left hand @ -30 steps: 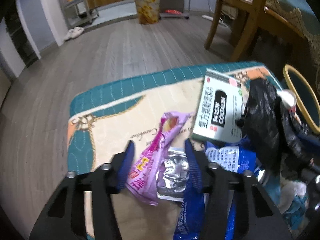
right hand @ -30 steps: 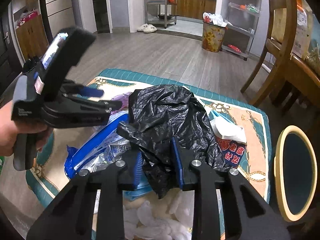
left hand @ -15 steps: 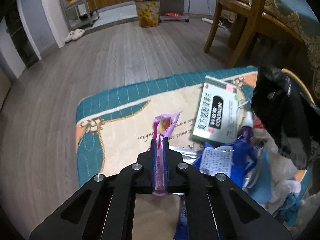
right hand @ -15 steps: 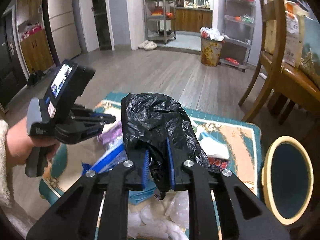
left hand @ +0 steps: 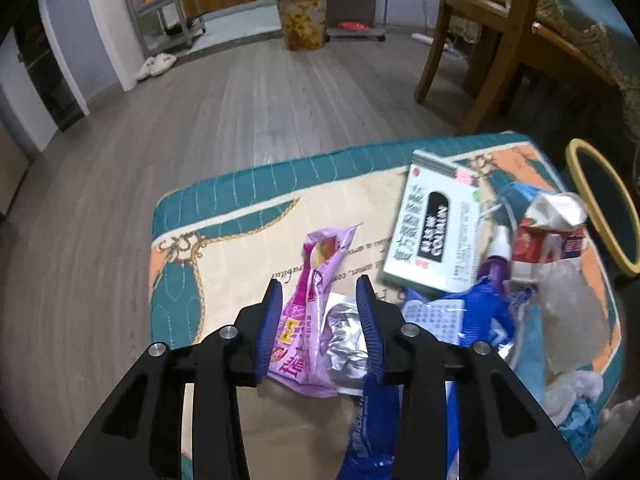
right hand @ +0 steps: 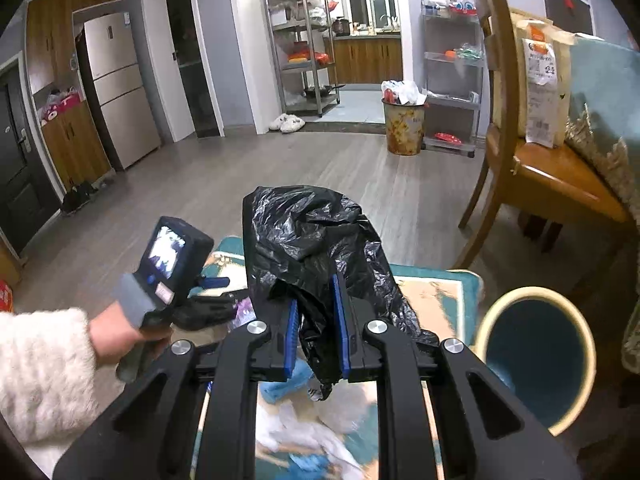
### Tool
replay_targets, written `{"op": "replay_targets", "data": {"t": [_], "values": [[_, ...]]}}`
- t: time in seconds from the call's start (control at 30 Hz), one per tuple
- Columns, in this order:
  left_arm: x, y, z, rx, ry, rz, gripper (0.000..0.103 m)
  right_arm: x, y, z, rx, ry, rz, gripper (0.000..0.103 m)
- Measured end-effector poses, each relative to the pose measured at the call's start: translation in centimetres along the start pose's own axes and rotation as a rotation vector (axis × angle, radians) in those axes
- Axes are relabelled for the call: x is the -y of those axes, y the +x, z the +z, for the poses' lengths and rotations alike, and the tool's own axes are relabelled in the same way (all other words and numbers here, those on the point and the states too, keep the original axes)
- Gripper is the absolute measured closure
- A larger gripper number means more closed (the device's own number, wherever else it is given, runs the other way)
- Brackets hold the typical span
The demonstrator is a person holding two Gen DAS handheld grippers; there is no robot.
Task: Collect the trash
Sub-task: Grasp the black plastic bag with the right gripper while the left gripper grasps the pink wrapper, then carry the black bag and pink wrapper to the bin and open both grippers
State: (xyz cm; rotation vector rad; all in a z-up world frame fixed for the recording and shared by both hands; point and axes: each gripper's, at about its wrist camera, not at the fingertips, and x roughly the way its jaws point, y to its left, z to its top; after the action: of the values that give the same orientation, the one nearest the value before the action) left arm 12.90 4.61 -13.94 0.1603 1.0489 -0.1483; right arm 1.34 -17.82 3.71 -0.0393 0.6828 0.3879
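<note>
The pink wrapper (left hand: 316, 312) lies on the bench between the spread fingers of the left claw (left hand: 318, 300), its long axis running straight ahead (the right claw (right hand: 316, 320), pinching the black bag (right hand: 312, 240), is farther off).

The black bag (right hand: 316, 248) held up in the right wrist view hides most of the mat (right hand: 436, 292) behind it, and what lies below the fingers there is a pale blur, perhaps tissue. In the left wrist view the blue wrapper (left hand: 372, 432) runs off the bottom edge, the purple wrapper (left hand: 316, 300) has its lower end behind a finger, and the round bin (left hand: 600, 200) is cut off by the lens rim
</note>
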Motion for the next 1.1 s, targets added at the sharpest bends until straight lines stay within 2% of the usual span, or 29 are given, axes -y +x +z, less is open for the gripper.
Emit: {"op": "replay_targets", "data": {"t": [0.07,0.17,0.2,0.27,0.37,0.5,0.67,0.8,0.9,1.1], "values": [[-0.1,1.0,0.0,-0.025,0.005,0.009,0.063,0.9,-1.1,-0.2,-0.005,-0.008,-0.014,0.088],[-0.1,2.0,-0.3,-0.061,0.02,0.018,0.063,2.9,-1.4,-1.0,-0.015,0.049,-0.009,0.088],[-0.1,2.3,-0.5,-0.077,0.018,0.023,0.071,3.4,-1.1,-1.2,-0.021,0.072,-0.006,0.088],[-0.3,2.5,-0.4,-0.095,0.01,0.012,0.095,4.2,-0.5,-1.3,-0.033,0.101,0.0,0.088],[-0.2,1.4,-0.2,-0.061,0.017,0.014,0.095,4.8,0.1,-1.2,-0.039,0.108,0.007,0.088],[-0.5,-1.9,0.3,0.033,-0.002,0.018,0.095,5.1,0.5,-1.4,-0.052,0.105,0.018,0.088],[1.0,-6.1,1.3,0.145,0.03,0.022,0.095,5.4,-0.3,-1.1,-0.026,0.09,-0.011,0.088],[4.3,-9.7,3.2,0.233,0.033,-0.046,0.095,7.3,-1.0,-0.9,-0.003,0.118,-0.053,0.088],[7.9,-11.1,4.0,0.269,0.059,-0.099,0.095,9.7,-1.4,-1.0,0.004,0.16,-0.095,0.088],[15.7,-11.8,5.8,0.288,0.099,-0.238,0.095,15.3,-1.7,-2.4,-0.014,0.25,-0.168,0.088]]}}
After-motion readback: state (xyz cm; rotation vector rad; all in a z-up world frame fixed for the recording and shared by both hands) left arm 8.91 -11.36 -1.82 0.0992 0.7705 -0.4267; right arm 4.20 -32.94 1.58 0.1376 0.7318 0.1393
